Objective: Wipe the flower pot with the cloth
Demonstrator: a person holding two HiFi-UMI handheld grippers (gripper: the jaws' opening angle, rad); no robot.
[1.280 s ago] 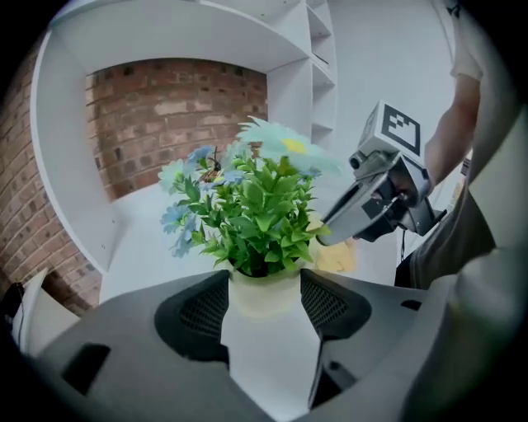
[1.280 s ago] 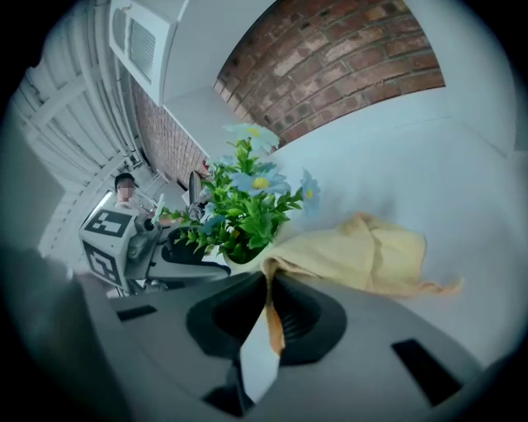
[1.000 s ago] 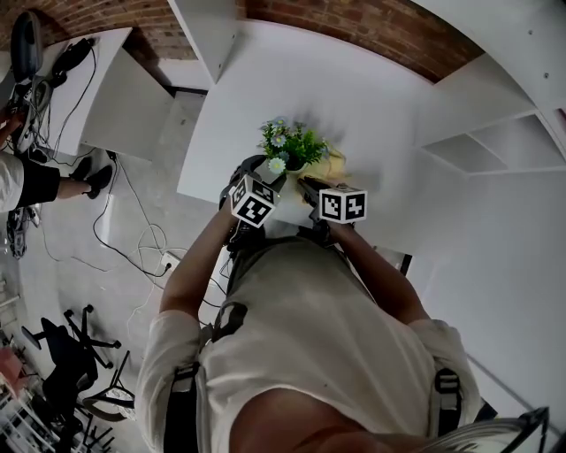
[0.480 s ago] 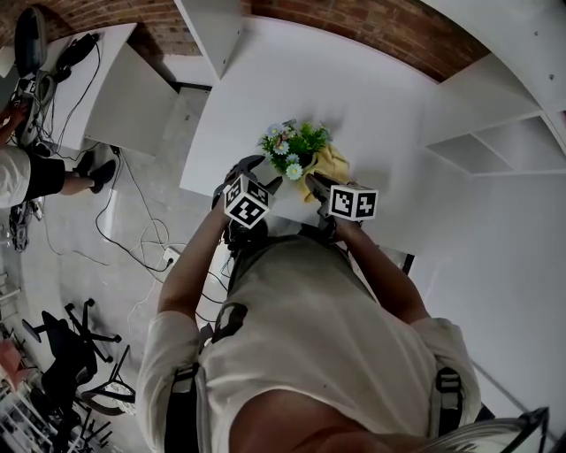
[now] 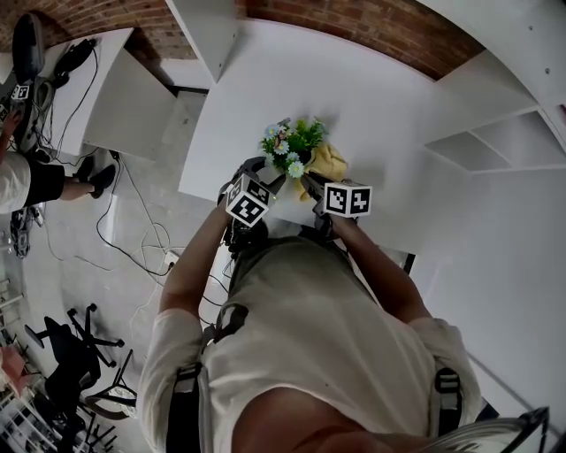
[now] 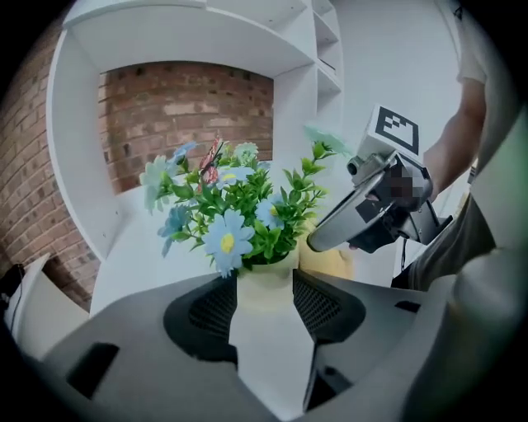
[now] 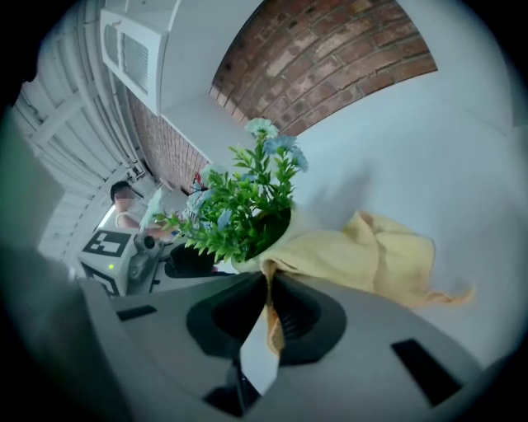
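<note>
A small cream flower pot (image 6: pixel 264 282) with green leaves and pale blue flowers (image 5: pixel 294 143) stands on the white table (image 5: pixel 380 97). My left gripper (image 6: pixel 264 302) has just been closing its jaws, and the pads now sit against both sides of the pot. My right gripper (image 7: pixel 268 301) is shut on a fold of the yellow cloth (image 7: pixel 367 255). The cloth (image 5: pixel 328 162) lies bunched against the pot's right side. In the left gripper view the right gripper (image 6: pixel 322 239) reaches in beside the pot.
White shelving (image 5: pixel 495 142) flanks the table on the right, with a brick wall (image 5: pixel 371 26) behind. Left of the table are floor cables (image 5: pixel 133 239), office chairs (image 5: pixel 75 354) and another person (image 5: pixel 22 181).
The yellow cloth now shows further out to the right of the plant than a second ago. Both grippers stay close to the pot in almost the same places.
</note>
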